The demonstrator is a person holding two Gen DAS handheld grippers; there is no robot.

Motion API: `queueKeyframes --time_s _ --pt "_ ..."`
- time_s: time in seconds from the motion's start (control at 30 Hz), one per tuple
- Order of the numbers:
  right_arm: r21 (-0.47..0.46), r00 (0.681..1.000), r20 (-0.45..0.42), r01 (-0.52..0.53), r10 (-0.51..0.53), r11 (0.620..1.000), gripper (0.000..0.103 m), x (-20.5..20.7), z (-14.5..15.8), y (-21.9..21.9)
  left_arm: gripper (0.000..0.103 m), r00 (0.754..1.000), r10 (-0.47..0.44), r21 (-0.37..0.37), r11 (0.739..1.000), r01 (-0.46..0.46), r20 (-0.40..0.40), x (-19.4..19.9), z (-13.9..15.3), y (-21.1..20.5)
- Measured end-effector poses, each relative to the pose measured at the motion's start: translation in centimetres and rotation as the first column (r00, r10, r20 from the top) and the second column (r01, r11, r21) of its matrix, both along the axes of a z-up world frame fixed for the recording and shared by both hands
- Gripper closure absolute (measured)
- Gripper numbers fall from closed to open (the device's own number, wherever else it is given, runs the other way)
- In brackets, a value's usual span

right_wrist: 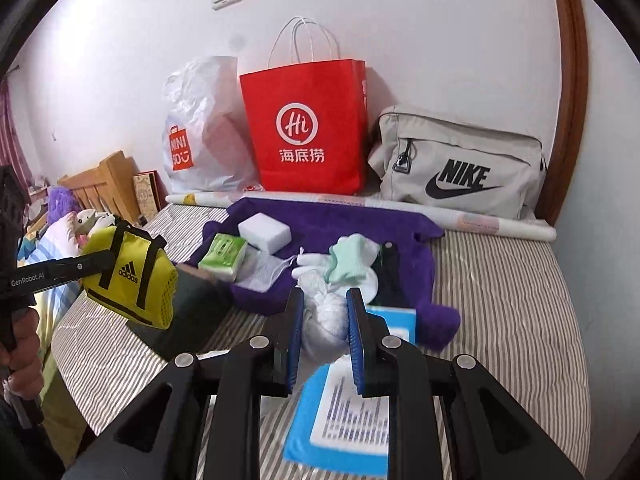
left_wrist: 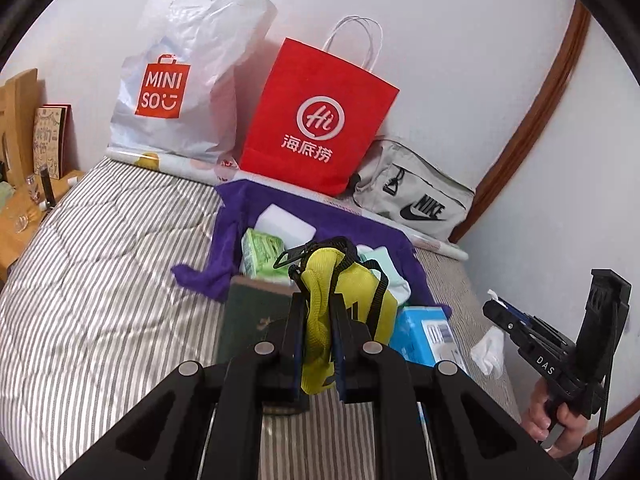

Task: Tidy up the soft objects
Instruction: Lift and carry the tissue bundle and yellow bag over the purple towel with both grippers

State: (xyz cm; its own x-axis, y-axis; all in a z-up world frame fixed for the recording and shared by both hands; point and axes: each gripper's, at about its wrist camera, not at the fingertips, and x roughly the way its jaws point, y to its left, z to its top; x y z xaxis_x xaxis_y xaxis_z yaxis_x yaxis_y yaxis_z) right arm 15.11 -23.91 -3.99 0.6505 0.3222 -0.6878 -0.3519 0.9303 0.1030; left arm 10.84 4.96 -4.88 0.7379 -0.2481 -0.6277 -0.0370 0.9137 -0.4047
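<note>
My left gripper is shut on a yellow Adidas pouch and holds it above the striped bed. From the right wrist view the pouch hangs at the left, off the bed. My right gripper is shut on a white bundled cloth, lifted over a blue packet. On the purple towel lie a white sponge, a green tissue pack, a mint sock and a dark item.
Against the wall stand a Miniso plastic bag, a red paper bag and a grey Nike bag, with a paper roll in front. A dark green box lies near the pouch. A wooden headboard stands at the left.
</note>
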Motion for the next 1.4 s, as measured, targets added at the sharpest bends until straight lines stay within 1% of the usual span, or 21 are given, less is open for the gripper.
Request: queueKeyframes --time_s 0.23,0.4,0.6,0.7,0.8,0.87,1.1,1.27,1.4 --pt "-0.013 1.0 -0.015 0.005 -0.006 1.0 0.082 3.2 -0.3 0.6 0.091 1.0 0.005 -0.009 1.0 -0.005 -0.003 3.3 0.4 0.6" --pt "-0.022 1.0 -0.021 0.007 -0.007 1.0 0.082 5.5 -0.6 0.8 0.091 1.0 0.008 -0.01 1.0 -0.008 -0.013 5.5 0.0 0.9" --pt "-0.041 0.999 -0.032 -0.004 0.003 0.999 0.082 8.3 -1.4 1.3 0.091 0.999 0.016 -0.012 1.0 -0.016 -0.039 8.1 -0.9 1.2" --pt "-0.055 0.999 -0.04 -0.008 0.005 0.998 0.082 9.7 -1.8 1.5 0.091 0.998 0.014 -0.018 1.0 -0.016 -0.066 9.6 -1.6 1.2" --pt "-0.055 0.999 -0.042 -0.007 0.005 0.998 0.082 10.8 -2.2 1.4 0.091 0.997 0.011 -0.007 1.0 -0.012 -0.083 10.8 -2.0 1.1" --pt "-0.048 0.999 -0.045 -0.008 0.006 0.999 0.082 11.5 -2.4 1.3 0.091 0.996 0.011 -0.012 1.0 -0.012 -0.094 11.5 -2.3 1.0" --pt "-0.064 0.997 -0.075 -0.022 0.017 0.998 0.082 14.6 -4.1 1.2 0.091 0.992 0.003 -0.039 0.999 -0.008 -0.13 13.6 -3.3 0.9" --pt "-0.098 0.994 -0.097 -0.053 0.043 0.994 0.082 16.6 -5.5 1.6 0.091 0.99 -0.004 -0.032 0.999 0.0 -0.141 14.5 -3.7 0.6" --pt "-0.12 0.99 -0.135 -0.064 0.048 0.991 0.082 18.3 -7.1 1.6 0.091 0.988 -0.01 -0.039 0.999 0.004 -0.155 14.9 -4.2 0.5"
